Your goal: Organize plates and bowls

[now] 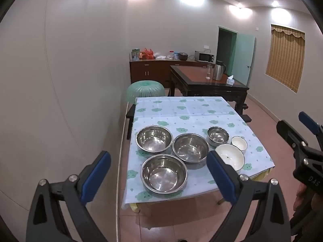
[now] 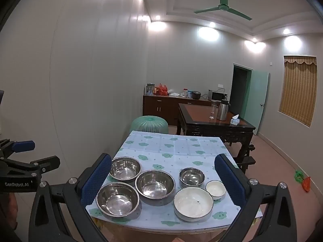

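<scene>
- Ceiling lights (image 2: 209,34) are glaring far ahead of both grippers, washing the wall (image 1: 84,60) with pale streaks.
- Steel bowls (image 2: 155,183) just ahead are glinting, casting soft shadows.
- Edges are bending and darkening into black corners; the centre is staying sharp.

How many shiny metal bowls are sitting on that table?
4. Three big ones cluster at the left: back-left bowl, middle bowl, near-left bowl. A small metal bowl sits behind the white ones. None seem hidden.

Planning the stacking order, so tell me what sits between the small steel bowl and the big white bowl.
Nothing: in the right wrist view only bare tablecloth separates the small steel bowl from the big white bowl.
</scene>
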